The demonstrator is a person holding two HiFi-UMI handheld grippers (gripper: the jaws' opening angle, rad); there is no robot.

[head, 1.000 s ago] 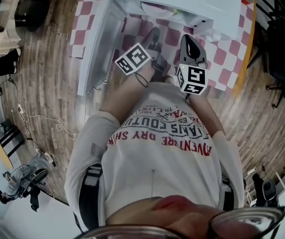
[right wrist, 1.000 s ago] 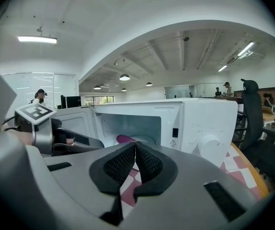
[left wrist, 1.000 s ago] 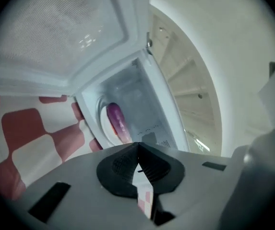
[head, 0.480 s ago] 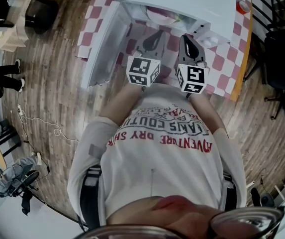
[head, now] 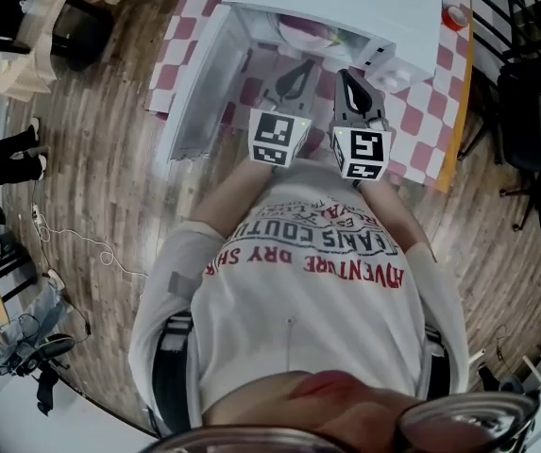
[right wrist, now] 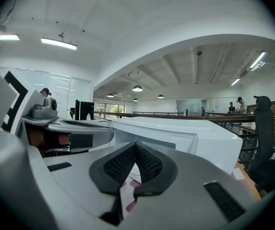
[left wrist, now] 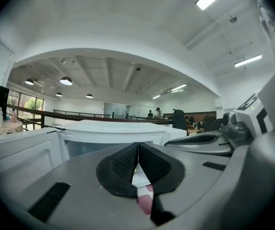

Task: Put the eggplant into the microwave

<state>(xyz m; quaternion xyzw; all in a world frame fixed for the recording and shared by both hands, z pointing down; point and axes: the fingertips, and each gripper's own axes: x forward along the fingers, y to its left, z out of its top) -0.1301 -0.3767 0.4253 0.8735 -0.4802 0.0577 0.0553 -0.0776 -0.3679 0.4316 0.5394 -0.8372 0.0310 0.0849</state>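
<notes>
The white microwave point(head: 346, 3) stands on the checkered table with its door point(head: 199, 83) swung open to the left. Inside its cavity lies something purplish with a bit of green point(head: 306, 32), too small to name for sure. My left gripper point(head: 298, 72) and right gripper point(head: 350, 78) hang side by side just in front of the opening, both pointing at it. Each is shut with nothing between its pads. In the left gripper view the pads point(left wrist: 127, 164) meet in front of the microwave point(left wrist: 108, 133). In the right gripper view the pads point(right wrist: 149, 164) touch too.
The red and white checkered cloth point(head: 421, 130) covers the table, which ends at an orange edge point(head: 459, 111) on the right. A small white dish point(head: 393, 78) and a red tape roll point(head: 454, 13) lie right of the microwave. Dark chairs point(head: 525, 111) stand to the right.
My left gripper has rolled upright, so its marker cube now sits square beside the right one. Both grippers have risen a little in front of the open microwave.
</notes>
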